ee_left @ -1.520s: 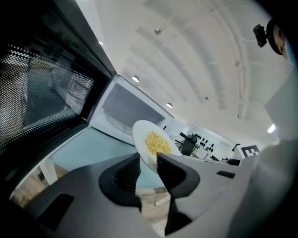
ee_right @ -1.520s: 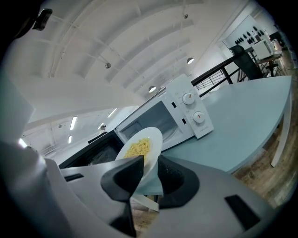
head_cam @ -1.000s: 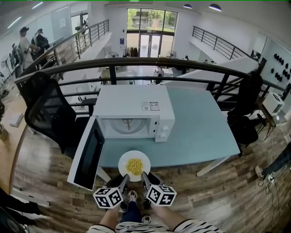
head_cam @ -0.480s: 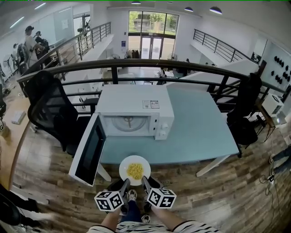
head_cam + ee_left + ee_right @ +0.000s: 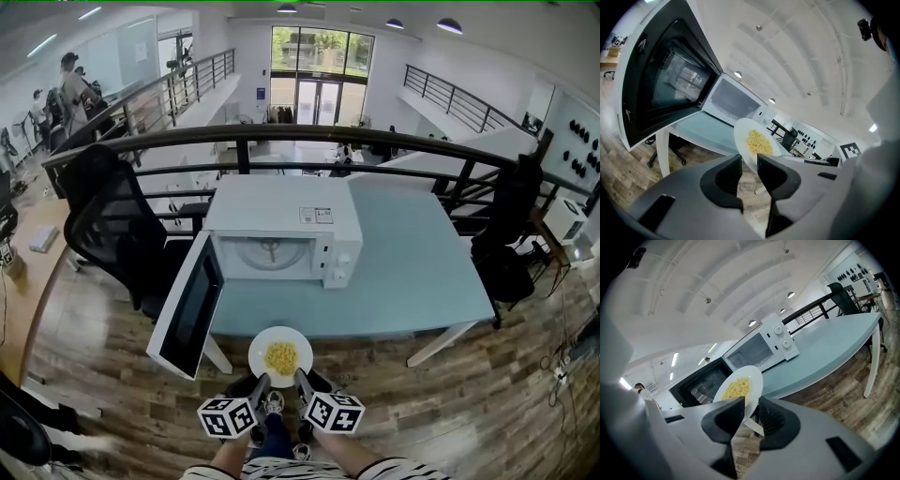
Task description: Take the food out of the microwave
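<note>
A white plate with yellow food hangs in the air just past the table's front edge, outside the microwave. My left gripper is shut on the plate's near-left rim, its jaws still closing a little. My right gripper is shut on the near-right rim. In the left gripper view the plate sticks up between the jaws of the left gripper. The right gripper view shows the plate pinched in the right gripper. The microwave's door stands wide open to the left, and its cavity holds only the turntable.
The microwave stands on a pale blue table with a wooden floor below. A black office chair is left of the table, and a dark railing runs behind it. People stand far off at the upper left.
Both grippers have drawn the plate back toward me and slightly down, from over the table's front edge to past it. The microwave door has stayed open.
</note>
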`<act>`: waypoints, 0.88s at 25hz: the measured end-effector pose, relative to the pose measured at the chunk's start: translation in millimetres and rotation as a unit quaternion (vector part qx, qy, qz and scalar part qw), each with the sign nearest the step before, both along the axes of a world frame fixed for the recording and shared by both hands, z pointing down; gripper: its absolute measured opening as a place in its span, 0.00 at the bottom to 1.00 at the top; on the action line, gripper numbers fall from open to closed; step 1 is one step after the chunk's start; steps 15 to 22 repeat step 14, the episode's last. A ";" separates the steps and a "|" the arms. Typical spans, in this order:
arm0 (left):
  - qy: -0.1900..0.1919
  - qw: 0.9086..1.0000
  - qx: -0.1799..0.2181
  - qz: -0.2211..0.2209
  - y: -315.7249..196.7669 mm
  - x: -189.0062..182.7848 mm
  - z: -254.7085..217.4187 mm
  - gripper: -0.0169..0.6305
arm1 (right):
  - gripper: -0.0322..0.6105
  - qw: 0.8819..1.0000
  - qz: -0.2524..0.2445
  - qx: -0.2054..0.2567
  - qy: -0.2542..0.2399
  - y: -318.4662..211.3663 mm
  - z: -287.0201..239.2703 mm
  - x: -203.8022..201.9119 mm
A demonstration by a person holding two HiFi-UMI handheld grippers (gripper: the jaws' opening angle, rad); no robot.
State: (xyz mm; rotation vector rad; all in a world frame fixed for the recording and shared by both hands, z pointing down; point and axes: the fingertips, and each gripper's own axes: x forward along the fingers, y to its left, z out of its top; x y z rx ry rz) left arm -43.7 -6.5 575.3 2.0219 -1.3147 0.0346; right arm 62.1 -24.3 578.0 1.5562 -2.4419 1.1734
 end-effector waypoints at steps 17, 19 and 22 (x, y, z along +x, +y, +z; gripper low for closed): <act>0.000 1.000 0.000 -0.002 2.2 1.7 -1.2 0.20 | 0.20 1.000 0.004 -0.008 -0.013 1.1 0.2 2.0; 0.000 1.000 0.000 -0.002 2.2 1.7 -1.2 0.20 | 0.20 1.000 0.004 -0.008 -0.013 1.1 0.2 2.0; 0.000 1.000 0.000 -0.002 2.2 1.7 -1.2 0.20 | 0.20 1.000 0.004 -0.008 -0.013 1.1 0.2 2.0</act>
